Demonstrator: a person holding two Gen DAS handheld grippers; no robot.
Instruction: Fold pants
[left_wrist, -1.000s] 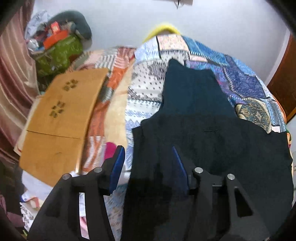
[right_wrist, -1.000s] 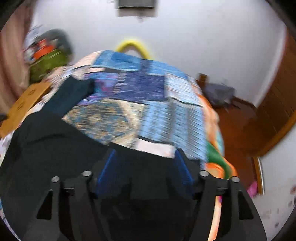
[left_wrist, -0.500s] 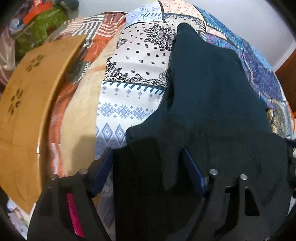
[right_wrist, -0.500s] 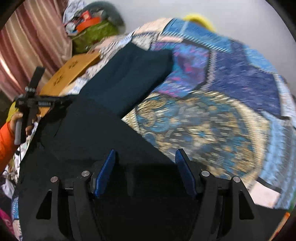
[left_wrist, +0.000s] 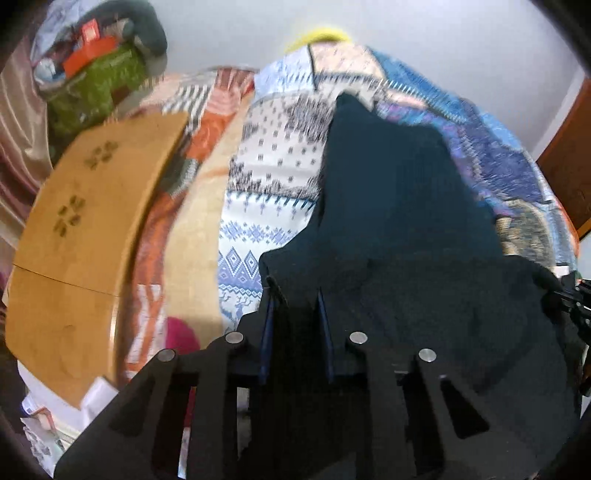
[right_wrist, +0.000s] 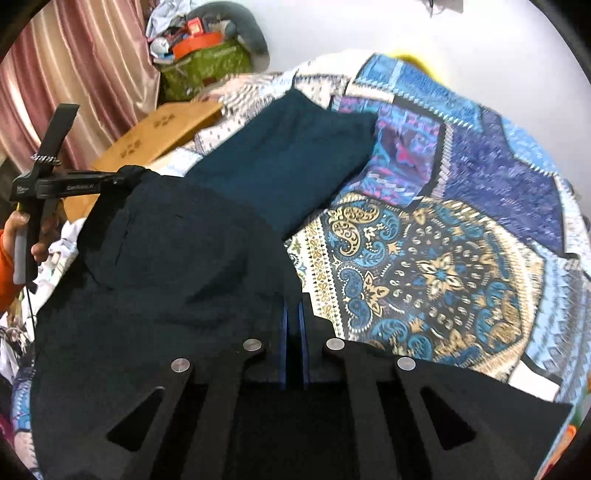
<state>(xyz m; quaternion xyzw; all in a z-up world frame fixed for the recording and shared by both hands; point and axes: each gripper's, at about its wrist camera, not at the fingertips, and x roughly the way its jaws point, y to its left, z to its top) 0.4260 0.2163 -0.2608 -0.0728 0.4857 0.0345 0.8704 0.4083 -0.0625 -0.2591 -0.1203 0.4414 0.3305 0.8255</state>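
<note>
Dark teal pants (left_wrist: 406, 221) lie spread on a patchwork bedspread (left_wrist: 266, 177), one leg reaching away toward the wall. My left gripper (left_wrist: 295, 291) is at the near left corner of the pants, its jaws closing with a bunch of the dark cloth pinched between the blue pads. In the right wrist view the pants (right_wrist: 184, 258) fill the left half. There my right gripper (right_wrist: 292, 314) is shut on their near right edge, with only a thin slit between the pads. The left gripper (right_wrist: 129, 175) shows at the far corner, held by a person's hand (right_wrist: 40, 243).
A wooden board (left_wrist: 85, 221) lies left of the bed. Behind it is a green bag (left_wrist: 99, 85) heaped with clutter, next to a pink curtain (right_wrist: 74, 74). A brown door (left_wrist: 569, 162) stands at the right. The bedspread (right_wrist: 443, 258) lies bare right of the pants.
Both grippers went from wide open to closed on the near edge of the pants. The right gripper swung left from the bed's right side and sank onto the cloth.
</note>
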